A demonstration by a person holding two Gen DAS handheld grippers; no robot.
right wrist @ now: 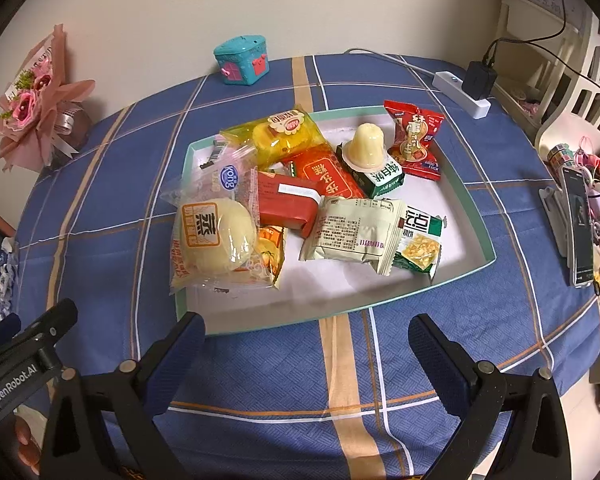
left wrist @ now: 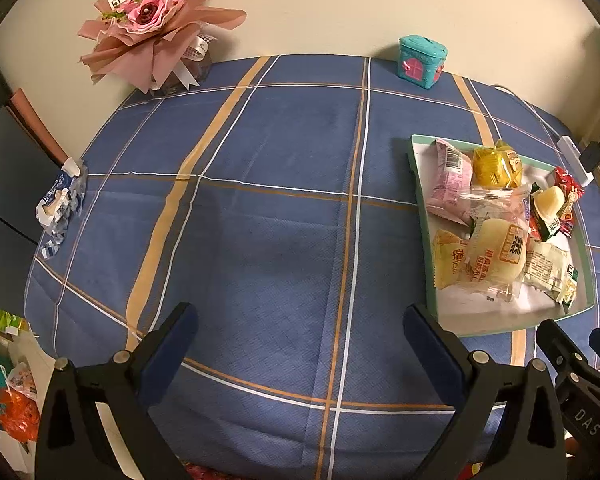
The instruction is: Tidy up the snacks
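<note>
Both tongs (left wrist: pixel 300 332) (right wrist: pixel 306 338) wide, empty; tray (right wrist: pixel 476 216) long axis slanting left-right

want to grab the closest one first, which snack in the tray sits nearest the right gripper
The clear-wrapped round pale bun, at the tray's near left corner, closest to the open right gripper; the others lie farther back.

left hand-held gripper (left wrist: pixel 300 320) fingers spread, empty; right hand-held gripper (right wrist: pixel 306 330) same.

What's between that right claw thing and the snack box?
Only bare blue checked tablecloth, seen in the right wrist view: the right gripper hovers open just short of the tray.
</note>
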